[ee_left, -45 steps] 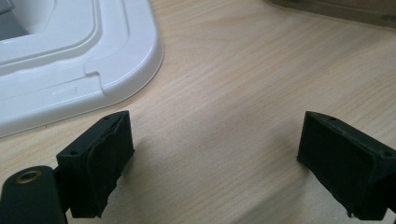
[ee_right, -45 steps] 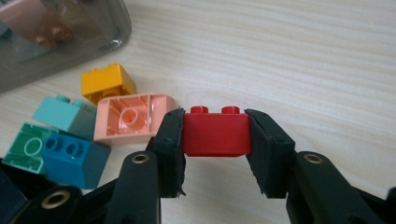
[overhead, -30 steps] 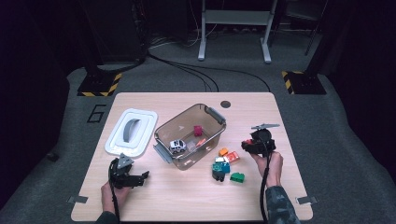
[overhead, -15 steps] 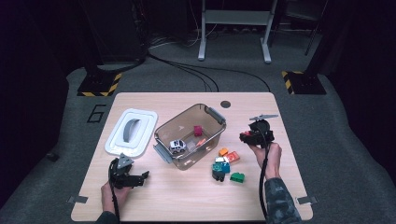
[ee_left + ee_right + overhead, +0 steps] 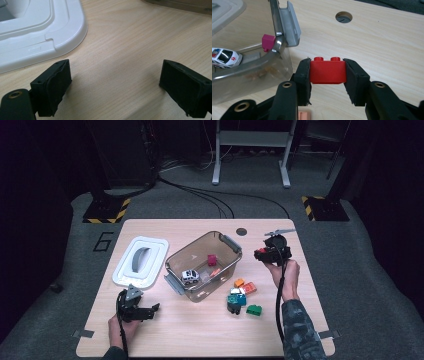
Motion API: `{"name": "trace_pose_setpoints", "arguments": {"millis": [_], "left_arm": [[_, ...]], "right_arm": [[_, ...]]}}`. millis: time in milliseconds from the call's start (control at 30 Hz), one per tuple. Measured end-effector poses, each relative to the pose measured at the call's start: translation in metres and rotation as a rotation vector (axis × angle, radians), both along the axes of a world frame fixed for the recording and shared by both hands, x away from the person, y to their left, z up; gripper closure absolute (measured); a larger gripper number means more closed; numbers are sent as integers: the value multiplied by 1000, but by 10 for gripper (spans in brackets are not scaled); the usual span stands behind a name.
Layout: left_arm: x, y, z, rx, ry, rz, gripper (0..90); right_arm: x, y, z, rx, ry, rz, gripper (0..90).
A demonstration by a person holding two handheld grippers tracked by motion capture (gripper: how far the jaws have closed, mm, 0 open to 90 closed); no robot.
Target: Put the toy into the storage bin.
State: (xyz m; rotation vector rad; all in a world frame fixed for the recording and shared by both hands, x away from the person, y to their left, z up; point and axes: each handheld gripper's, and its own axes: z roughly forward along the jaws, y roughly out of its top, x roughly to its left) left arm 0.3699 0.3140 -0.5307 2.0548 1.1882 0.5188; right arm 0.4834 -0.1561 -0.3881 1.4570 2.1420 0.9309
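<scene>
Red brick (image 5: 327,72) sits squarely between the pads of the right tongs (image 5: 263,254), clamped, studs up, above the surface (image 5: 210,340) just off the 3 o'clock end of the clear bin (image 5: 202,265). Since a second ago the right tongs have risen toward 12 o'clock, away from the loose bricks (image 5: 242,295). Left tongs (image 5: 150,310) rest at 7 o'clock, spread wide with nothing between them, beside the white lid (image 5: 37,32), unmoved.

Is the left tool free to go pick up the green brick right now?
Probably yes: the left tool is open and empty, and bare table lies between it and the green brick.
</scene>
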Motion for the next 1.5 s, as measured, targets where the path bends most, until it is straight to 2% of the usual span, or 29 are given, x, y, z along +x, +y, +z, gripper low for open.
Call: {"name": "trace_pose_setpoints", "arguments": {"millis": [167,467,733,867,1033,1067,1200,1333,1500], "left_arm": [[0,0,0,-1,2,0,101],[0,0,0,-1,3,0,101],[0,0,0,-1,3,0,101],[0,0,0,1,-1,0,101],[0,0,0,0,-3,1,101],[0,0,0,7,-4,-2,103],[0,0,0,7,-3,-2,103],[0,0,0,6,-3,-2,103],[0,0,0,7,-4,-2,103]], "right_arm": [[7,4,8,5,-11,7,592],[13,23,29,-7,-51,47,591],[14,38,36,-9,-63,82,591],[14,48,38,0,-67,121,592],[11,63,35,-3,-55,163,591],[9,71,32,-12,-39,189,591],[7,82,27,-25,-16,224,591],[7,87,21,-37,15,242,590],[7,88,16,-77,44,249,590]]}}
